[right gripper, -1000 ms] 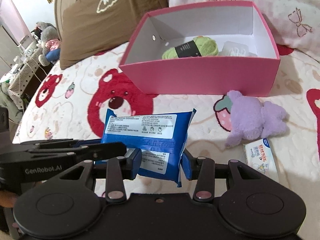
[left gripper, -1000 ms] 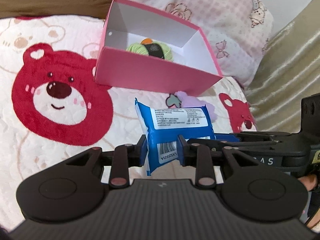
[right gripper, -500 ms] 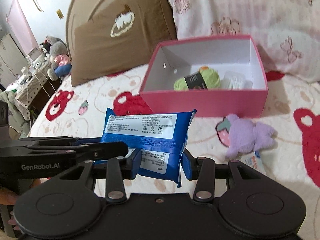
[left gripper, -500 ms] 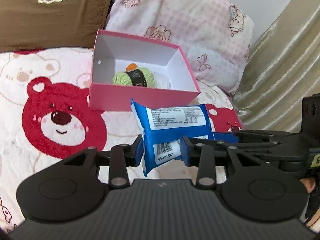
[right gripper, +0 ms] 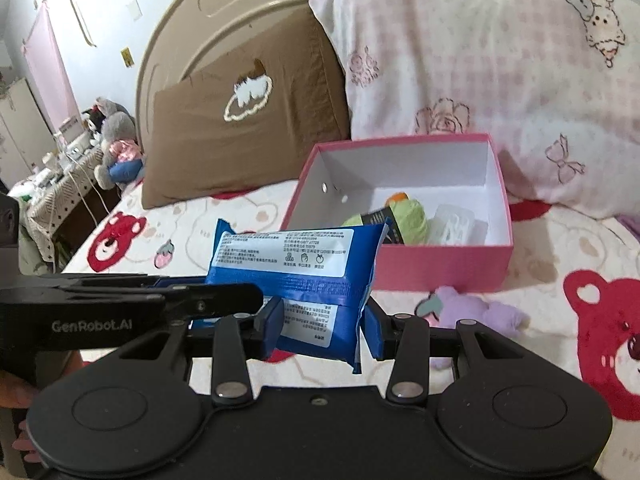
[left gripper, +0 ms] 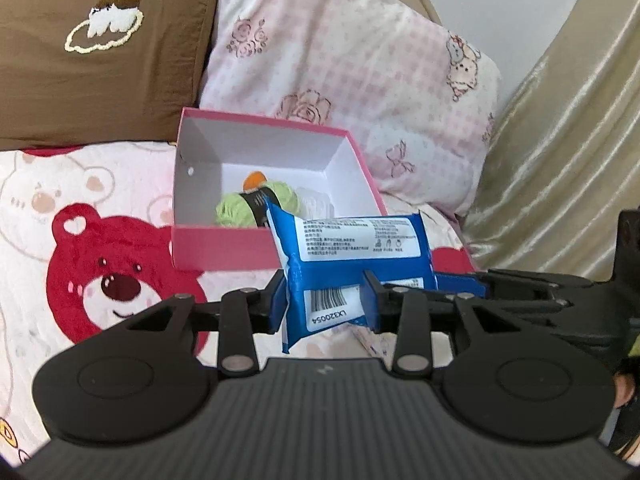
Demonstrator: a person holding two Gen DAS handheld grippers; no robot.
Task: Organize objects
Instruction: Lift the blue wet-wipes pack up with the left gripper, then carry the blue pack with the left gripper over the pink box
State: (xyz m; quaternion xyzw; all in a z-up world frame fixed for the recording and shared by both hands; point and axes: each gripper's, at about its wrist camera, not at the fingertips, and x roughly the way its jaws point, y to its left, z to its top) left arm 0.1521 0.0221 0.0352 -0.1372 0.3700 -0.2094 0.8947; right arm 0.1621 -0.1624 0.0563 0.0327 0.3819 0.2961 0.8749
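1. Open pink cardboard box (left gripper: 224,254) sits ahead on the bear-print bedspread (left gripper: 60,240), green yarn ball (right gripper: 408,220) inside.
2. Blue plastic wipes packet (left gripper: 352,252) is airborne, short of the box.
3. My left tongs (left gripper: 325,304) and right tongs (right gripper: 323,326) both clamp it; next, carry over the rim and release.

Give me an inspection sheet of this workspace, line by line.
Surface: bear-print bedspread.
Job's things: blue packet held in the air; pink box open, holding green yarn and a clear item.
Clutter: purple plush in front of the box.
Grippers: left gripper and right gripper both shut on the packet.
Cables: a cord by the side table.
Surroundings: brown pillow, pink pillow, headboard.
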